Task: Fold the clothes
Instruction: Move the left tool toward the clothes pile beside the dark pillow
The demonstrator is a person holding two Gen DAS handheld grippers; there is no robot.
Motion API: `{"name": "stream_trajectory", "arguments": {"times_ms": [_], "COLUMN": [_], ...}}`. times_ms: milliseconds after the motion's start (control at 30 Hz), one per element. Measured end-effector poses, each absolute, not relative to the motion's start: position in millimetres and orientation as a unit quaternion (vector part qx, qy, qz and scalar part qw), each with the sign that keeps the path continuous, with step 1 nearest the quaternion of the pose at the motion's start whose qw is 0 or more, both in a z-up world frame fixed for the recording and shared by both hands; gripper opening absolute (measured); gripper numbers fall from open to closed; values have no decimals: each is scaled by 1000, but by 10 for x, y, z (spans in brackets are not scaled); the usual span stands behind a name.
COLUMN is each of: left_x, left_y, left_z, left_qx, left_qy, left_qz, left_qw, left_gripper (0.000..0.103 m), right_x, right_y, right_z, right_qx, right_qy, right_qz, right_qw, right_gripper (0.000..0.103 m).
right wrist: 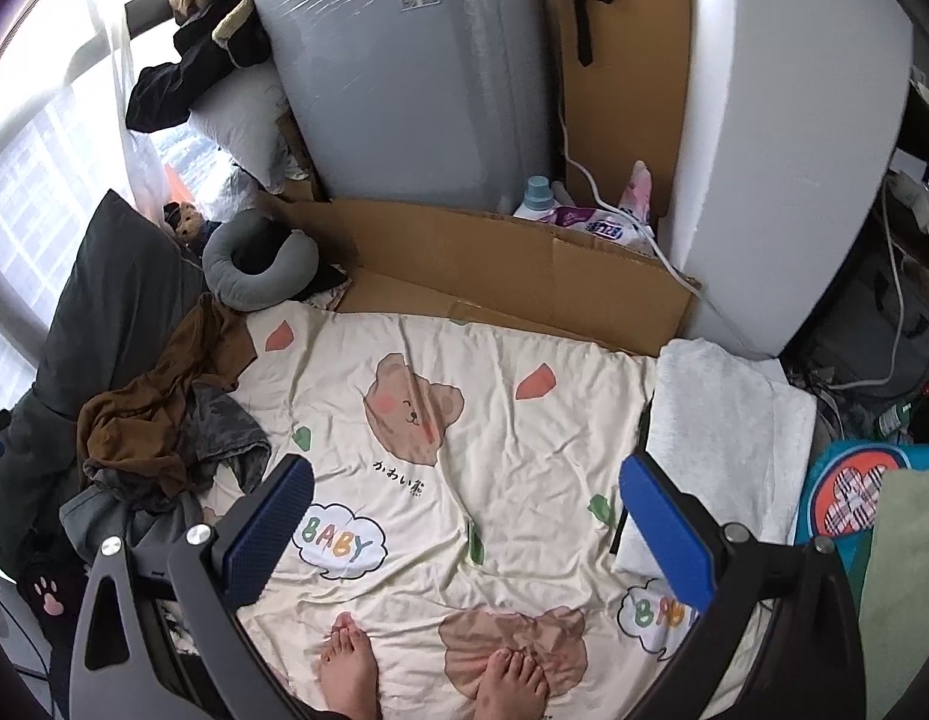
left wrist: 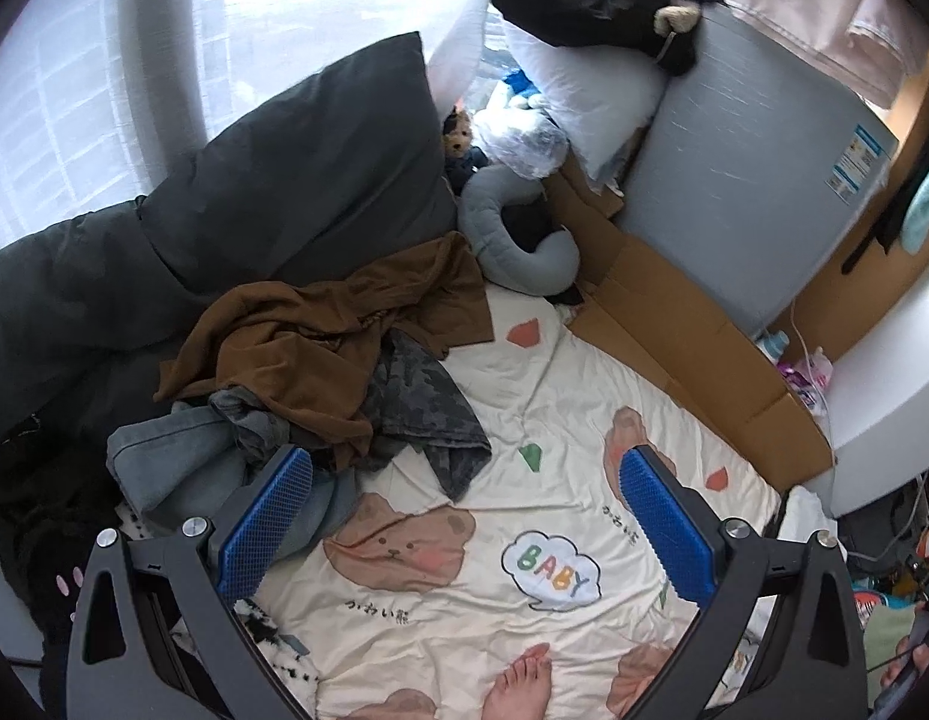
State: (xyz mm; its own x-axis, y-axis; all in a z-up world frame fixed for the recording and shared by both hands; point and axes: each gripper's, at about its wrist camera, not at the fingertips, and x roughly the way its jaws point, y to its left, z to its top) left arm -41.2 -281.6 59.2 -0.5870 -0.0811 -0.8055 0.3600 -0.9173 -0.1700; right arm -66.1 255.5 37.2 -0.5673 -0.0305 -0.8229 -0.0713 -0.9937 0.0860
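Observation:
A heap of clothes lies at the left of the cream bear-print bed sheet (left wrist: 524, 396): a brown garment (left wrist: 320, 336) on top, a grey camouflage garment (left wrist: 422, 414) under it, and a blue-grey garment (left wrist: 176, 456) nearest me. My left gripper (left wrist: 464, 480) hangs open above the sheet, its left blue pad (left wrist: 266, 522) over the heap's near edge. In the right wrist view the same heap, brown garment (right wrist: 158, 408) uppermost, lies far left. My right gripper (right wrist: 464, 492) is open over the bare sheet (right wrist: 524, 432), holding nothing.
A person's bare feet (right wrist: 428, 678) stand on the sheet's near edge. Dark pillows (left wrist: 320, 168) and a grey neck pillow (left wrist: 512, 228) sit behind the heap. Flat cardboard (right wrist: 494, 276), a grey appliance (right wrist: 404, 72) and a white folded towel (right wrist: 722, 420) border the bed's far and right sides.

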Motion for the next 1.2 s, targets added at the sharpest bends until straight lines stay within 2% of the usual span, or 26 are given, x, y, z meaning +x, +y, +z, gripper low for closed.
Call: {"name": "stream_trajectory", "arguments": {"times_ms": [267,433,867,1200], "left_x": [-415,-453,-697,-864], "left_y": [-3144,-3339,-3669,-3588], "left_z": [566,470,12,-427], "left_qx": [417,403,404,435], "left_qy": [164,170,171,145], "left_qz": [-877,-877,-862,-842], "left_qw": [175,198,253,286], "left_gripper": [102,102,102,102], "right_x": [-974,-1116,-1469,-1679], "right_y": [2458,2349,2031,1818], "right_z": [289,210,-87,-601], "right_qx": [-471,-478,-491,-498], "right_qy": [59,29,-25,-17], "right_qz": [880,877,867,855], "right_qw": [-18,-31,-88,-144], "right_gripper": [103,103,103,103]}}
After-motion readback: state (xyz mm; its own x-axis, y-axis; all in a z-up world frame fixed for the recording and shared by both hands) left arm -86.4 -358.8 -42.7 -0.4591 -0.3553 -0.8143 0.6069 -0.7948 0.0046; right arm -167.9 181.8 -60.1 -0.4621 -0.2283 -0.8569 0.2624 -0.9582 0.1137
